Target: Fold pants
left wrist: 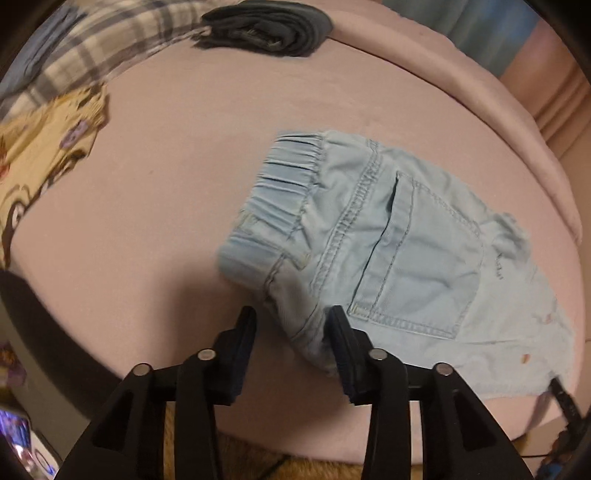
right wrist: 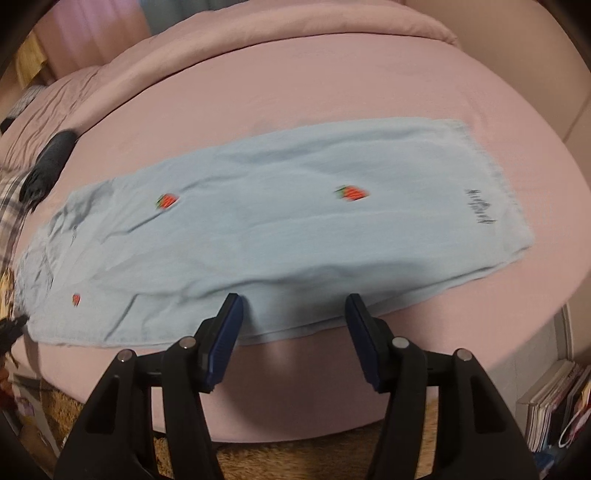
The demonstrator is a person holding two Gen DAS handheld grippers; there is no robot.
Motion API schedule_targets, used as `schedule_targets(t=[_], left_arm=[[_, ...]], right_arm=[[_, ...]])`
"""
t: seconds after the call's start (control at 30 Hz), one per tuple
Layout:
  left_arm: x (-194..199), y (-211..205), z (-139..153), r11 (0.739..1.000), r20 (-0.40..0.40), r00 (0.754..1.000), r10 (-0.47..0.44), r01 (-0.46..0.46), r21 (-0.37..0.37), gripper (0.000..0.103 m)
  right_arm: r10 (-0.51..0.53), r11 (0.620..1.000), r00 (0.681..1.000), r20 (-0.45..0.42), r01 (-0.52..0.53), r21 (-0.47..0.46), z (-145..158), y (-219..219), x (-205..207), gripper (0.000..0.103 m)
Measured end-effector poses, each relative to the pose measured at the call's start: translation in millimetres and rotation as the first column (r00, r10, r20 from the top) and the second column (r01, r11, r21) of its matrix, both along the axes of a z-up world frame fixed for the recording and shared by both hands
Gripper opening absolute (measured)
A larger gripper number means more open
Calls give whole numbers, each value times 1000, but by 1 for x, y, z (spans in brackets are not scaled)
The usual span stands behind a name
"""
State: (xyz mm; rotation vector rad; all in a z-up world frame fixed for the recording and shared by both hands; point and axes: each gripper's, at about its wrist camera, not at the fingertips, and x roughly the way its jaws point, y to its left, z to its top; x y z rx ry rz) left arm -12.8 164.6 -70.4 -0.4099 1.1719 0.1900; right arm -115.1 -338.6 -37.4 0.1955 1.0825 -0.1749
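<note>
Light blue pants lie flat along a pink bed, legs stacked, running side to side across the sheet. Waist end to the left, hem end to the right. Small red strawberry patches dot the upper leg; dark script sits near the frayed hem.

Left gripper: jaws partly open, a moderate gap. The lower corner of the waist end, below the elastic waistband, sits in that gap. The right-hand finger lies against the denim; the other stands clear of it over bare sheet. No pinch on the cloth. Back pocket faces up just beyond the fingers.

Right gripper: jaws wide apart, poised over the near edge of the pants leg at about mid-length. Fabric edge shows between the two blue pads; whether the tips touch the cloth I cannot tell. Nothing gripped.

Far side of the bed: a folded dark garment, beside a plaid cloth. A yellow printed cloth lies at the left edge.
</note>
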Motion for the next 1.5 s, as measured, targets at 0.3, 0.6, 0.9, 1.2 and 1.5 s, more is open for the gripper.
schedule_targets(t=[0.3, 0.6, 0.9, 1.2, 1.5], left_arm=[[-12, 10, 38, 998, 108, 993, 55, -58, 24, 45], [49, 22, 38, 1000, 106, 994, -11, 8, 23, 45], [90, -15, 22, 981, 114, 976, -185, 176, 82, 45], [82, -18, 4, 965, 120, 964, -239, 222, 140, 45], [76, -20, 2, 965, 143, 962, -232, 209, 158, 45]], right_arm=[[-161, 986, 987, -20, 161, 38, -20, -70, 9, 56], [69, 989, 995, 66, -76, 124, 40, 24, 70, 56], [460, 850, 888, -4, -439, 291, -1, 218, 201, 36], [475, 871, 873, -110, -449, 198, -43, 256, 229, 34], [516, 840, 852, -93, -481, 250, -17, 247, 235, 38]])
